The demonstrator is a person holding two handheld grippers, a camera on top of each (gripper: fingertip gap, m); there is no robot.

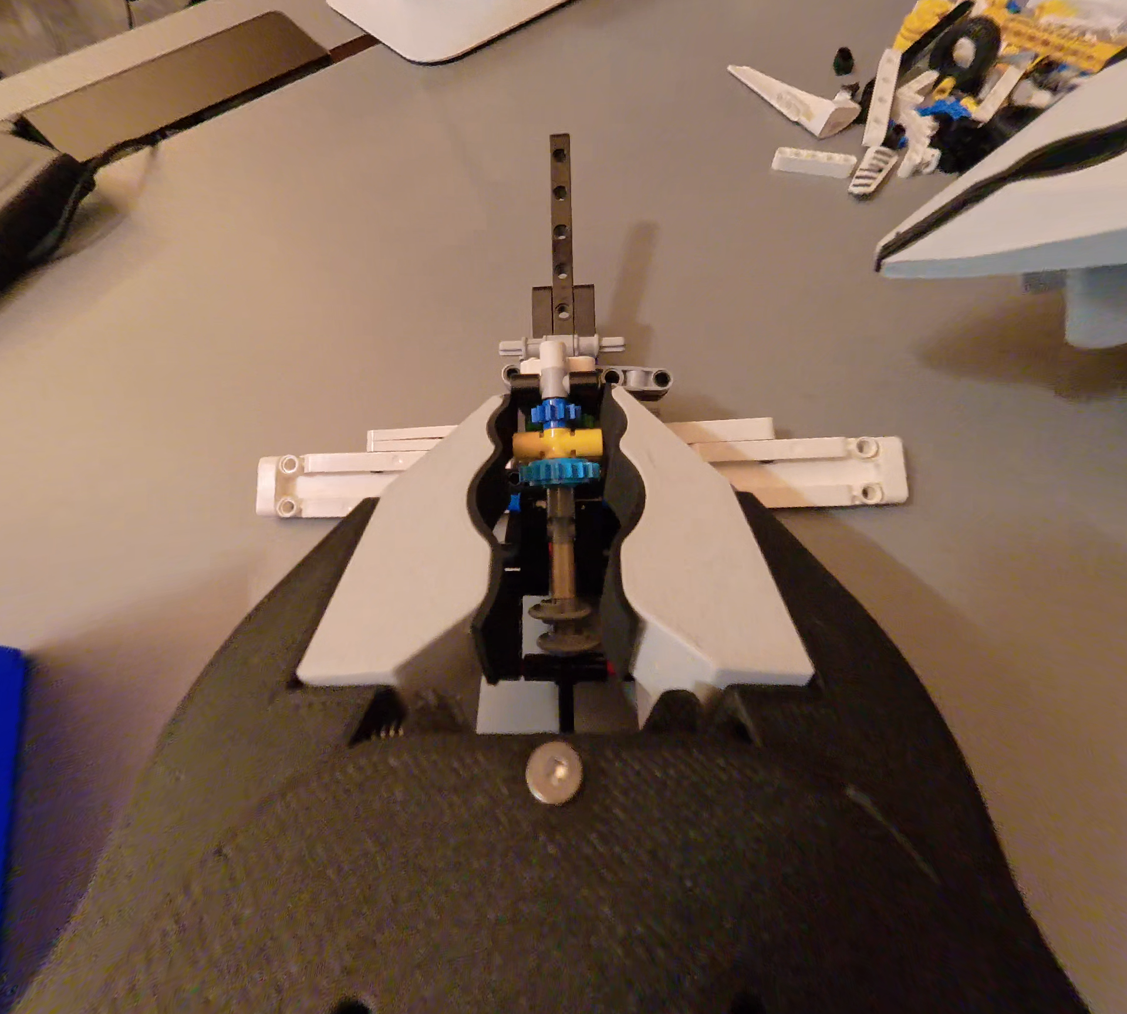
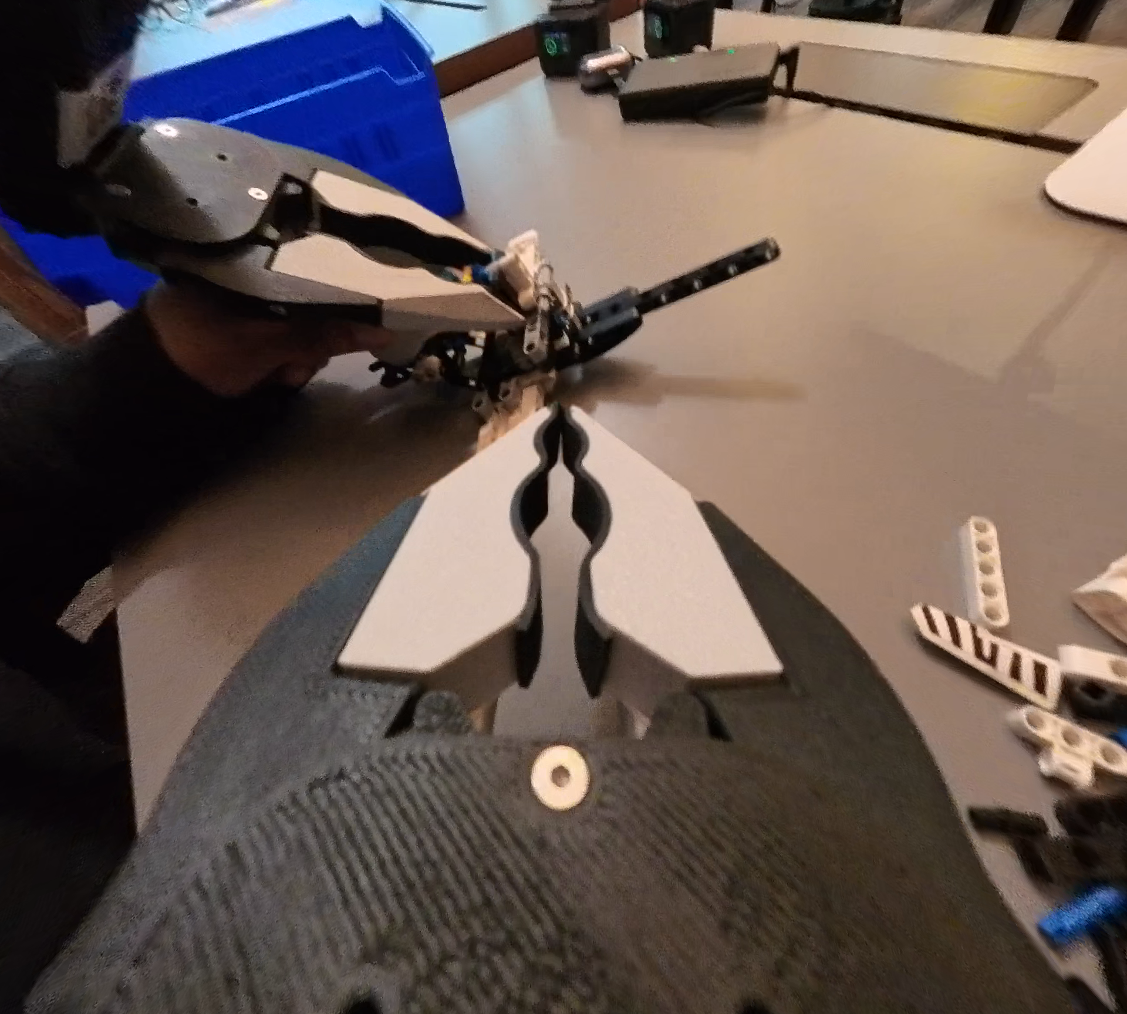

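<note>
1. Your left hand-held gripper [image 1: 558, 436] is clamped on a brick-built model [image 1: 556, 445]; its dark pads press against the yellow cross piece [image 1: 556, 441] and the frame on either side of it.
2. Between those fingers a shaft carries a small dark blue gear [image 1: 552, 413], then the yellow piece, then a larger light blue gear [image 1: 558, 472].
3. A black perforated beam [image 1: 561, 216] sticks out of the model ahead of the fingertips, and long white beams [image 1: 854, 466] reach out to both sides over the grey counter [image 1: 305, 283].
4. Your right hand-held gripper [image 2: 560, 416] has its fingers pressed together with nothing between them; the tips sit just beside the model's white beam end [image 2: 509, 418], though blur makes it hard to tell whether they touch it.
5. In the right wrist view the model appears to rest on the counter.
6. A pile of loose bricks [image 1: 915, 88] lies well to the right, with a striped white piece [image 2: 988, 661] and a white holed beam [image 2: 985, 570] near your right hand-held gripper.
7. A blue bin [image 2: 317, 88] stands behind your left hand-held gripper.
</note>
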